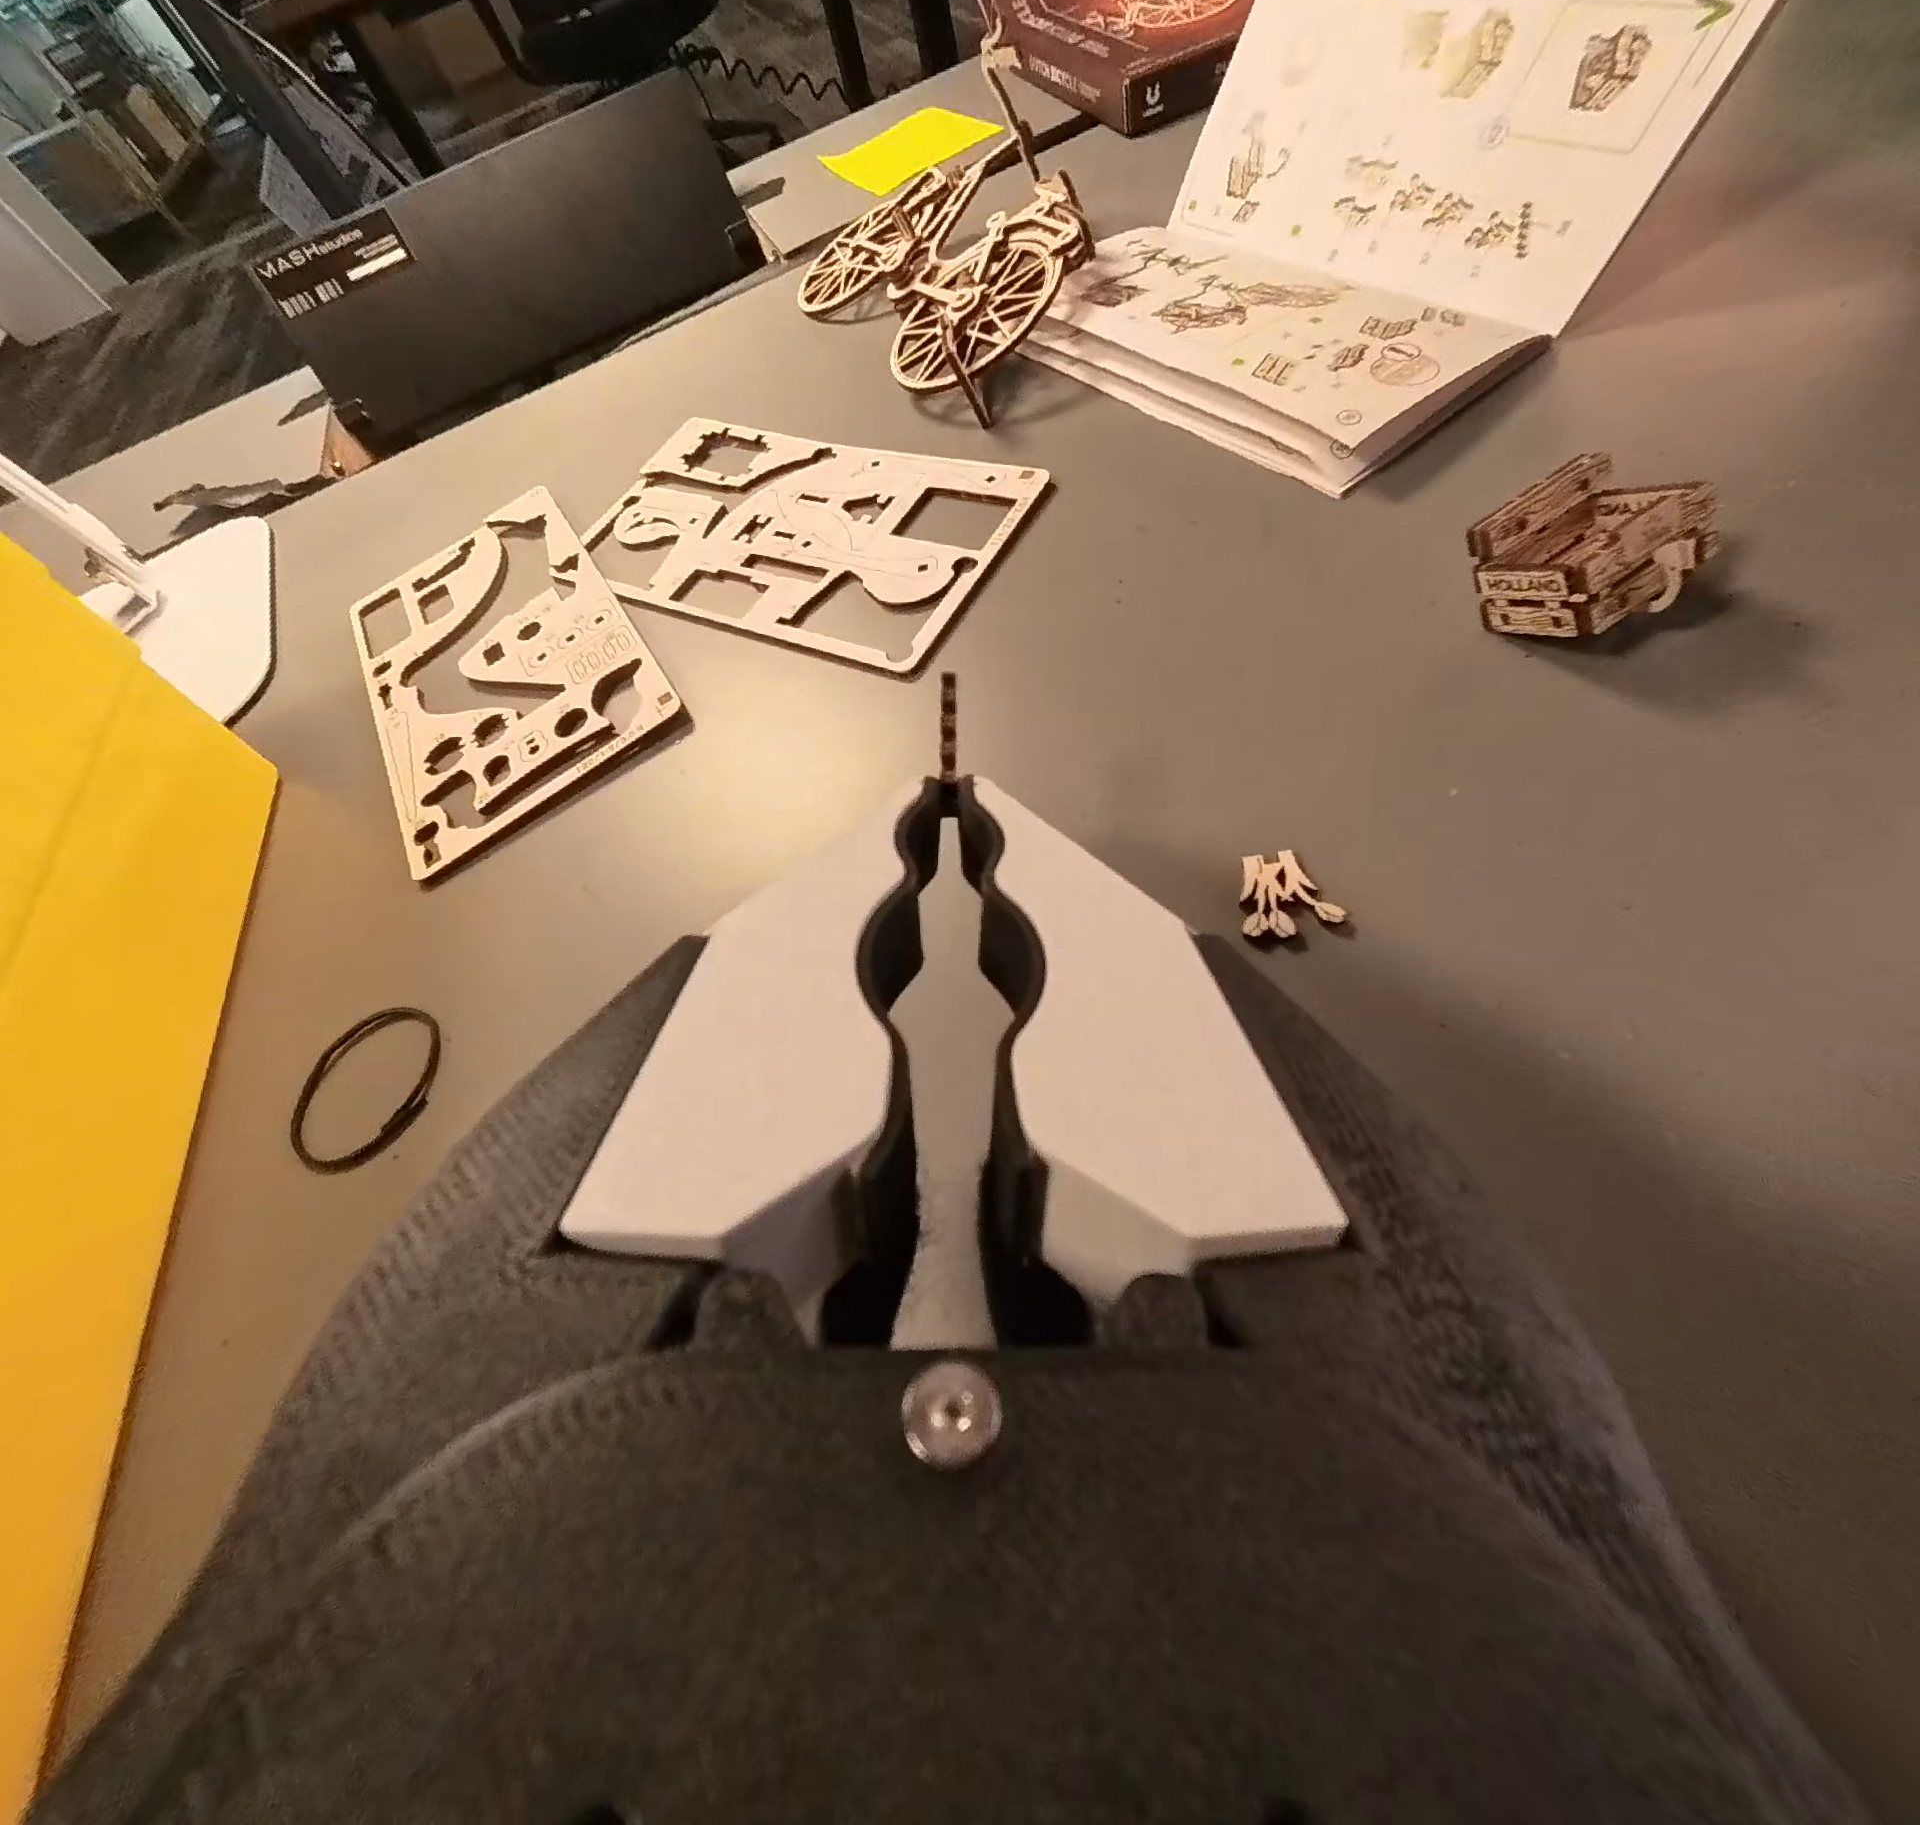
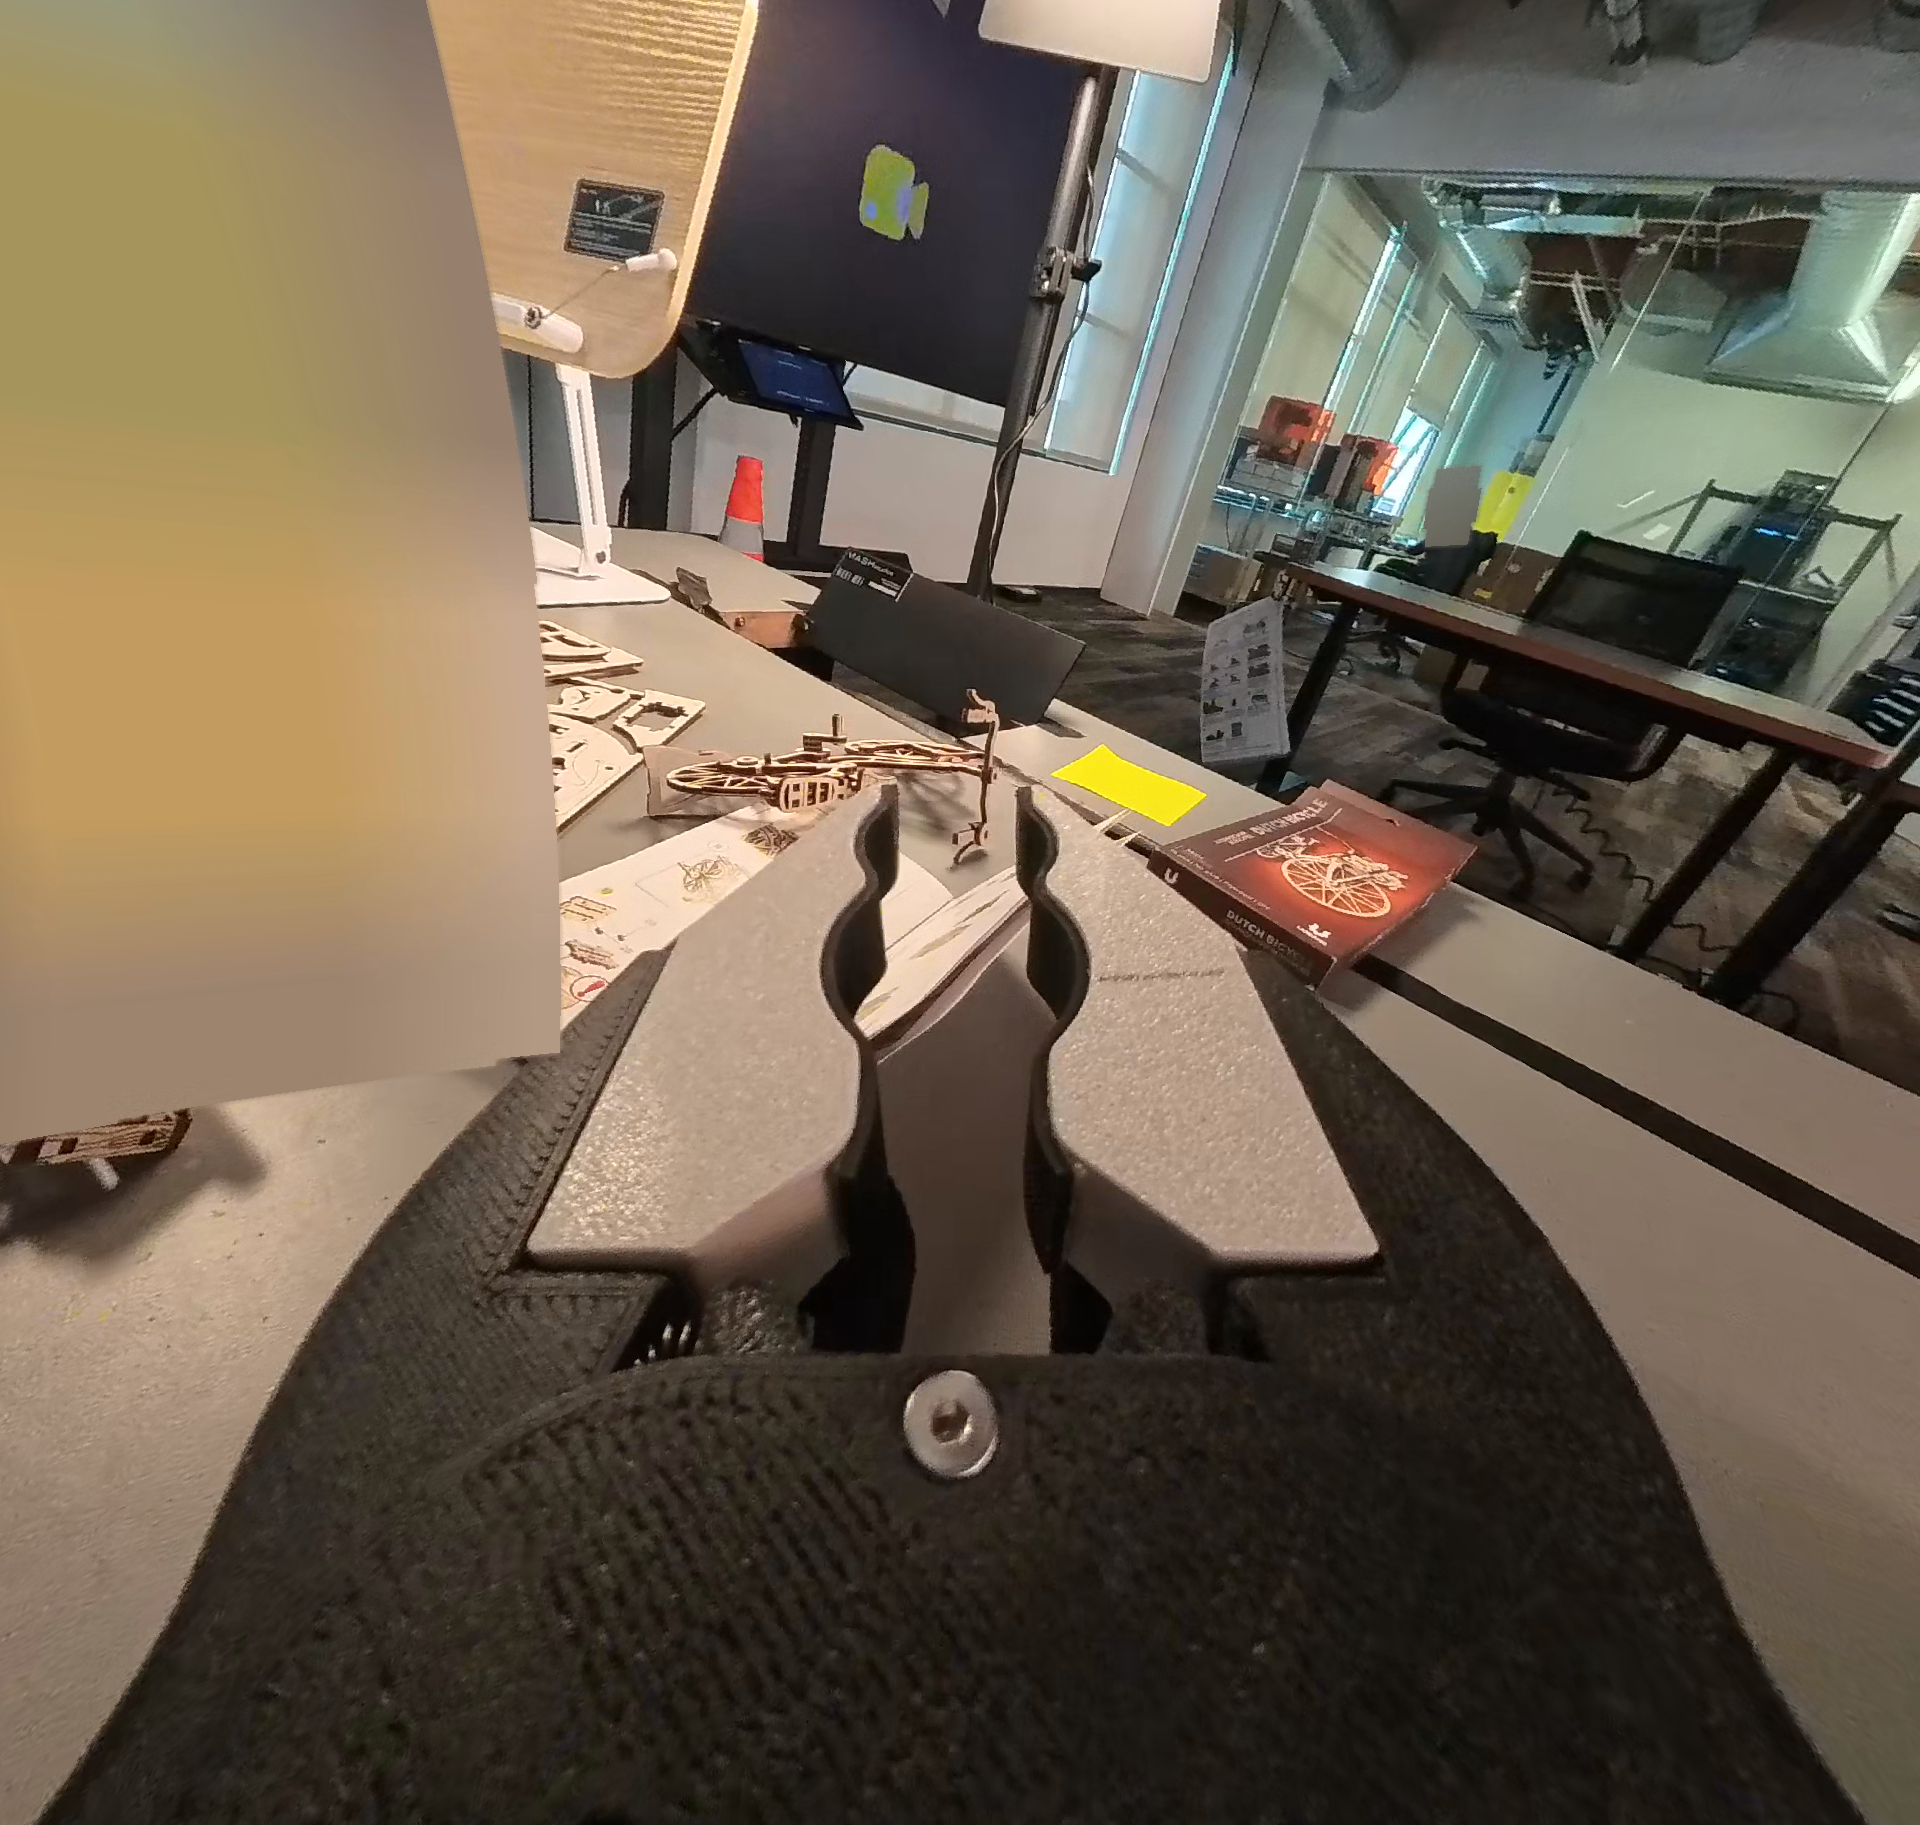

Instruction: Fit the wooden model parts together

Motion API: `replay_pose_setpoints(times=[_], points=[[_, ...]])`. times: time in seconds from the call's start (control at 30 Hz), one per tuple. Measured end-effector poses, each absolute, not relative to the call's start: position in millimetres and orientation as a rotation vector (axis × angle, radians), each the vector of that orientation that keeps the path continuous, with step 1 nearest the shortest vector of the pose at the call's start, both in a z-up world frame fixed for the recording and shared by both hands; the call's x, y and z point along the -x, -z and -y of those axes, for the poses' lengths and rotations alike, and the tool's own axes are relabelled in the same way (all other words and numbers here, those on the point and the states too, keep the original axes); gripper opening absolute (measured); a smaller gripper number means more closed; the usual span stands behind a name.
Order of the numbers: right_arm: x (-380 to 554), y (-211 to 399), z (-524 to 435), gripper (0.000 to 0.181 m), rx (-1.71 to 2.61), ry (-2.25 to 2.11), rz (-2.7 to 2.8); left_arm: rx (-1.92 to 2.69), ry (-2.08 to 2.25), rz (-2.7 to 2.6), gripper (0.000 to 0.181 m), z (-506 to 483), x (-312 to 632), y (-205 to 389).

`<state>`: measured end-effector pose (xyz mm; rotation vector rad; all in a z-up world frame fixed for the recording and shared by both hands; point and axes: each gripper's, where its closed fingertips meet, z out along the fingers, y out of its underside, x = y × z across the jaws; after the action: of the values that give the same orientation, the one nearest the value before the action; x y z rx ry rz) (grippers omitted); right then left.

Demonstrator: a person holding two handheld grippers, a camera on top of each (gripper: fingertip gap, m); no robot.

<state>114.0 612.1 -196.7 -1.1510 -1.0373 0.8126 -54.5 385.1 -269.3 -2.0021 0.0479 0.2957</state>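
Observation:
My left gripper is shut on a thin dark wooden piece that stands edge-on above the grey table. A wooden bicycle model stands at the far side; in the right wrist view it lies low beyond the fingertips. A small wooden crate sits at the right, and its edge shows at the left of the right wrist view. A small wooden flower piece lies right of the left fingers. My right gripper is open and empty, low over the table.
Two punched-out wooden sheets lie ahead on the left. An open instruction booklet and a dark box are at the back right. A yellow folder, a black rubber band and a white lamp base sit left. To the black rubber band: left tips about 15 centimetres, right tips about 45 centimetres.

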Motion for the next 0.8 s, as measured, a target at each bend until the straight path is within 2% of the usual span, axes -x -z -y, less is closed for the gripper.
replay_pose_setpoints(times=[0.6, 0.8], points=[[-111, 201, -613, 0.019, 1.18, -0.829, 1.055, 1.962, -0.3, -0.061, 0.001, -385, 53, 264], [-106, 220, -614, 0.017, 1.298, -0.813, 1.142, 1.954, -0.31, -0.038, 0.001, -385, 56, 263]])
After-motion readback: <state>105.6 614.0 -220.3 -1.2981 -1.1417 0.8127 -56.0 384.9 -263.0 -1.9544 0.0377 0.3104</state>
